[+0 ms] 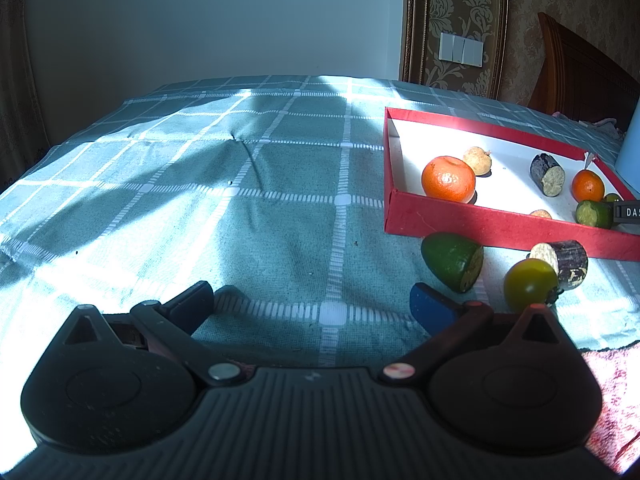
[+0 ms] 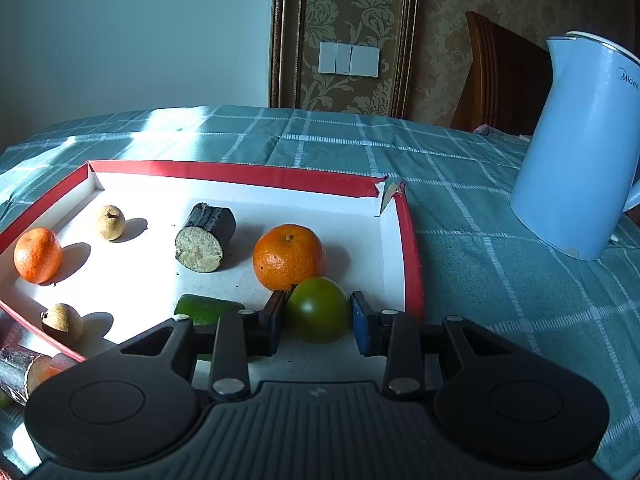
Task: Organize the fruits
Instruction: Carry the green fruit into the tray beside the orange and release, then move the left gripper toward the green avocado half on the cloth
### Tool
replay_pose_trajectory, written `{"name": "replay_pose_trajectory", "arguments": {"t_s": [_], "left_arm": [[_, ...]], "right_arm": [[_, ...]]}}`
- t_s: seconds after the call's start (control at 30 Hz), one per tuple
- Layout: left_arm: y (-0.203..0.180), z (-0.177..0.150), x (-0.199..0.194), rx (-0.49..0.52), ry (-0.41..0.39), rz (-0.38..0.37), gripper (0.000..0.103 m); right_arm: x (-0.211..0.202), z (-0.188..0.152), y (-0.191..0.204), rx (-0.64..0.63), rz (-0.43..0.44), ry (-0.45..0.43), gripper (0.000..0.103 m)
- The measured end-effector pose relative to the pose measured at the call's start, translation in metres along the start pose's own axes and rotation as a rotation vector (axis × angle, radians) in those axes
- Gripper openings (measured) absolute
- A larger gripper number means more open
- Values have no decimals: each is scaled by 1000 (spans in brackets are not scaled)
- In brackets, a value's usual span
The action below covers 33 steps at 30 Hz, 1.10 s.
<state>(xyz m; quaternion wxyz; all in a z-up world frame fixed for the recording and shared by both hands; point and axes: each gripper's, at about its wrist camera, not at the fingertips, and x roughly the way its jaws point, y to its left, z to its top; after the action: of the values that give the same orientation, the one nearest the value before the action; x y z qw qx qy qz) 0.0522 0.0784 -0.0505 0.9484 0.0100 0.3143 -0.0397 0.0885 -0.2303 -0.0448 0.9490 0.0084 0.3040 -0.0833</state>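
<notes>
Left view: the left gripper (image 1: 312,300) hangs wide open and empty over the checked teal cloth (image 1: 240,200), near the shallow red cardboard tray (image 1: 480,224). Right view: inside that tray (image 2: 412,256), the right gripper (image 2: 318,316) pinches a round green tomato (image 2: 318,308) touching an orange mandarin (image 2: 288,256)

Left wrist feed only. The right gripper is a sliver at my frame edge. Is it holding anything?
Observer: Yes. The right gripper is shut on a green tomato, with both pads on its sides.
Operator: Is it inside the box yet?
Observer: It is over the floor of the red box, near the right wall and right beside a tangerine.
Operator: What is the pale blue thing past the box? I only see an edge.
Observer: It is a blue kettle, standing upright on the cloth, clear of the box.
</notes>
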Motion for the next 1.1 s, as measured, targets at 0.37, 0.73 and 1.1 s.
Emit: {"name": "replay_pose_trajectory", "arguments": {"t_s": [0.37, 0.73, 1.1], "left_arm": [[0, 0, 0, 0, 0, 0, 103], [0, 0, 0, 0, 0, 0, 103], [0, 0, 0, 1, 1, 0, 103]], "right_arm": [[-7, -2, -1, -15, 8, -19, 57], [-35, -9, -8, 9, 2, -76, 65], [-78, -33, -9, 16, 40, -116, 72]]}}
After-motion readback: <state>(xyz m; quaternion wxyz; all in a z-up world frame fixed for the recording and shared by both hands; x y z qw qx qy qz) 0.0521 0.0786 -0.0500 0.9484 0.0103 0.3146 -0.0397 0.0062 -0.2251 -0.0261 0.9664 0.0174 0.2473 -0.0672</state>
